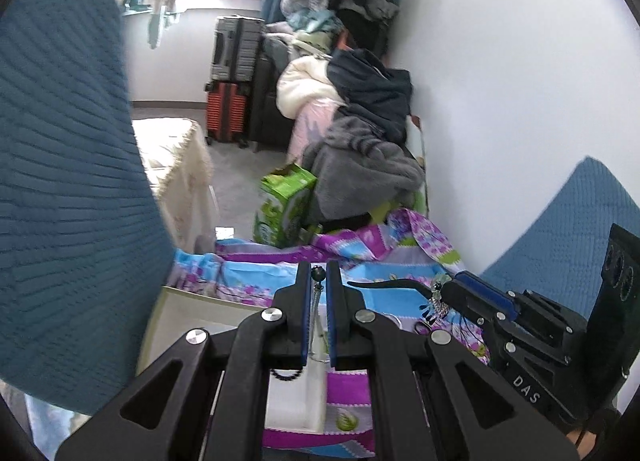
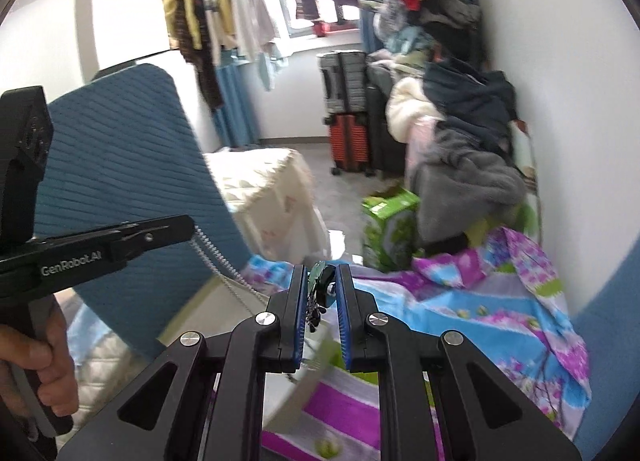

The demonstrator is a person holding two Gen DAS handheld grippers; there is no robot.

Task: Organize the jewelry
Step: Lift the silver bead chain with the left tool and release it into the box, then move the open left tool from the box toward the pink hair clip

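Two hand-held grippers hold jewelry at the lower centre of each frame. The left hand-held gripper point(image 1: 319, 275) pinches a chain necklace point(image 1: 318, 301) with a dark bead. The right hand-held gripper point(image 2: 322, 277) clamps a beaded hair clip point(image 2: 322, 285) over the floral bedsheet point(image 2: 480, 301).

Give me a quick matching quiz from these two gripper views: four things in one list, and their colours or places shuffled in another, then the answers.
Things:
1. suitcase
2. carton
3. left gripper
4. right gripper

Matches:
A. green
B. closed on a black-beaded chain
C. orange-red
D. closed on a dangling hair clip

Pairs: 1-C, 2-A, 3-B, 4-D
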